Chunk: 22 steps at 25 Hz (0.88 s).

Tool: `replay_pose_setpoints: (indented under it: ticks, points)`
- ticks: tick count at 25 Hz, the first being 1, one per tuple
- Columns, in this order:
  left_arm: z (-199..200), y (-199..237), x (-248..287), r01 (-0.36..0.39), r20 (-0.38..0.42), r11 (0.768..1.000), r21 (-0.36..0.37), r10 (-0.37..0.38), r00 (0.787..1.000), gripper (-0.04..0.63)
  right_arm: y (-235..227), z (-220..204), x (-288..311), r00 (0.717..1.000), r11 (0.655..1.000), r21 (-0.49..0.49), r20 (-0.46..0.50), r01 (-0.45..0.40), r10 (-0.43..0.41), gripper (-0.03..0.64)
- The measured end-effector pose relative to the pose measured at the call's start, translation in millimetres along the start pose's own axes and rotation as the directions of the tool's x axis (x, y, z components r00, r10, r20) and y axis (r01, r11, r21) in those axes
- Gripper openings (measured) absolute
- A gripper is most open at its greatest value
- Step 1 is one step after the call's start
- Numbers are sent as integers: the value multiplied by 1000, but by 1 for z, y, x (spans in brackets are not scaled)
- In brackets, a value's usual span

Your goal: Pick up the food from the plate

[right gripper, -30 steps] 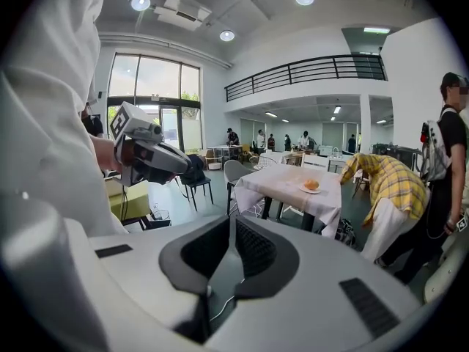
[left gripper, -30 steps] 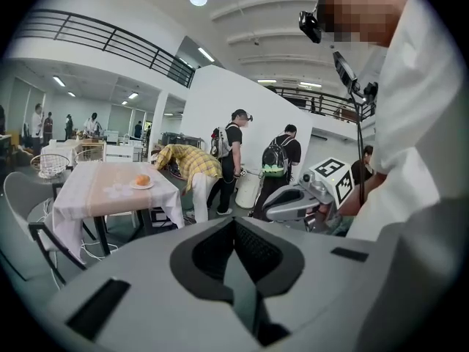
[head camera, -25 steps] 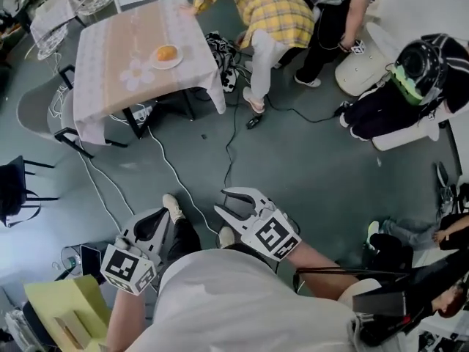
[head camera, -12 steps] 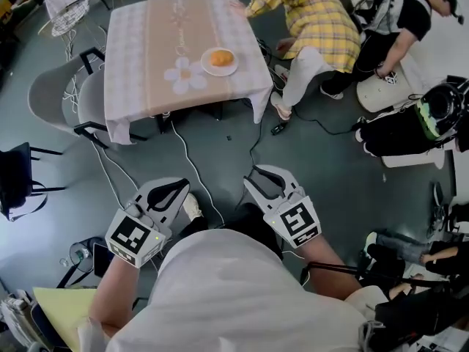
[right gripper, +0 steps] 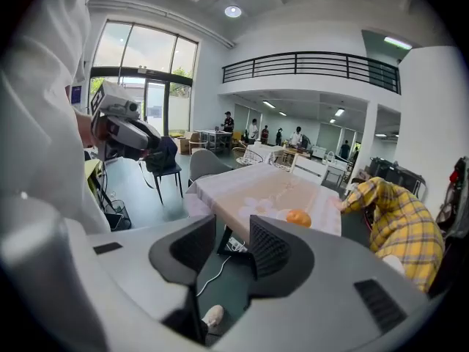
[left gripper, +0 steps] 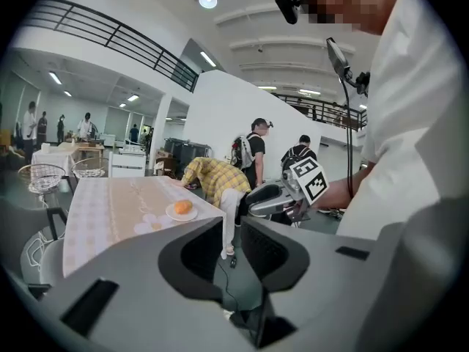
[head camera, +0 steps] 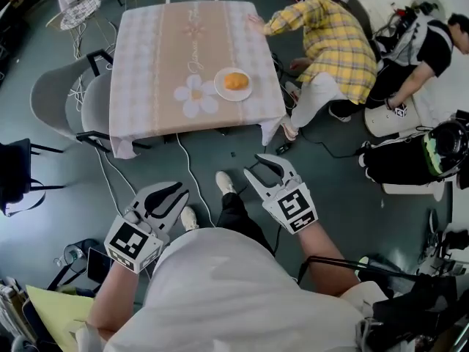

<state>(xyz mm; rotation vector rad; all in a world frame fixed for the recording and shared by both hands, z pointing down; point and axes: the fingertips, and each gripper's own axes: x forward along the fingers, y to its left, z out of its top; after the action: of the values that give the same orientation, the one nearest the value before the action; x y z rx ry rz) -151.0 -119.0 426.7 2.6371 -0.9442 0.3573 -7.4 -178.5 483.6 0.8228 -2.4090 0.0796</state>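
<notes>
Checked-cloth worktop (head camera: 146, 64), mid-room: food (head camera: 235, 81) on plate (head camera: 220, 92) nr its near-right corner. Left claw (head camera: 167, 199) apart, empty; right claw (head camera: 265, 173) opening, nothing betw. jaws. Both over floor (head camera: 330, 189), well short of food.

Head view steeply down, both gripper views level past their jaws, all sharing far table (head camera: 146, 64), plate (head camera: 221, 90)

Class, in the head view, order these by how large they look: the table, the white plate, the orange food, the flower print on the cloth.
1. table
2. flower print and plate: near alike, the print perhaps slightly wider
3. food, smallest, lying on the plate
</notes>
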Motion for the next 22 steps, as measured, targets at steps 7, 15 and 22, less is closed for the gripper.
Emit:
replay_pose_setpoints:
  ticks: [7, 15, 22]
  points:
    - [51, 38, 50, -148, 52, 988, -46, 150, 987, 81, -105, -4, 76, 993, 982, -149, -35, -119, 115, 204]
    - [84, 71, 93, -302, 55, 944, -131, 312, 949, 83, -197, -23, 172, 962, 935, -236, -128, -266, 242, 287]
    - [77, 84, 96, -430, 10, 877, -215, 442, 897, 83, -223, -51, 239, 919, 870, -324, -255, -373, 299, 342]
